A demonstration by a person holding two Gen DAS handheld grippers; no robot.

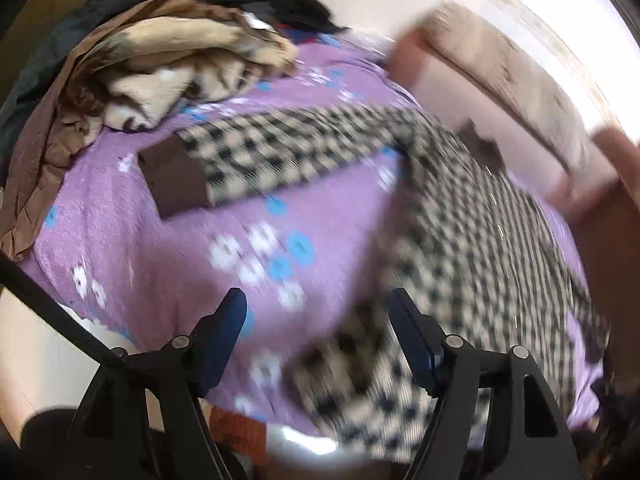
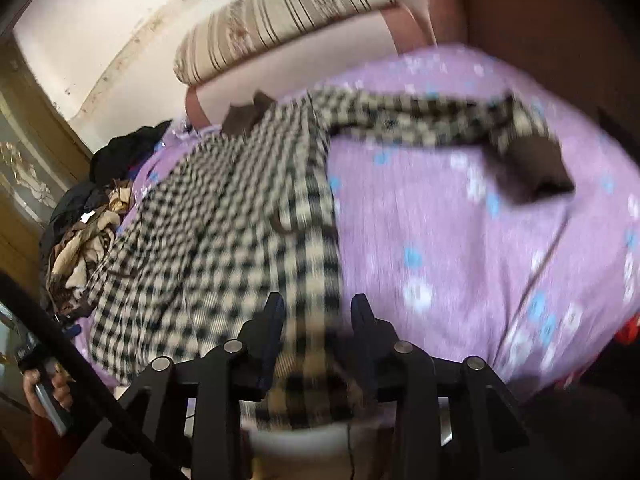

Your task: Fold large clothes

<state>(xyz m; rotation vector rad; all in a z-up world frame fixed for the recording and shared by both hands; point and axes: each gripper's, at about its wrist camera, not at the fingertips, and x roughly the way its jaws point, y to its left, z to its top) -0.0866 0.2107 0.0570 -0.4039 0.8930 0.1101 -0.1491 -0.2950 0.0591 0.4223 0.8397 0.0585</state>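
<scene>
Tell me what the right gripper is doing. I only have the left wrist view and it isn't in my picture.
Observer: The right gripper has its jaws apart. The near hem of the checked coat lies between them, apparently not pinched.
Operator: Where is the other sleeve? I see only one.
Observer: The second sleeve lies stretched sideways across the purple bedspread, away from the coat's body.
Operator: Is its cuff flat?
Observer: Its brown cuff rests on the bedspread at the sleeve's end. Blur hides whether it lies flat.
</scene>
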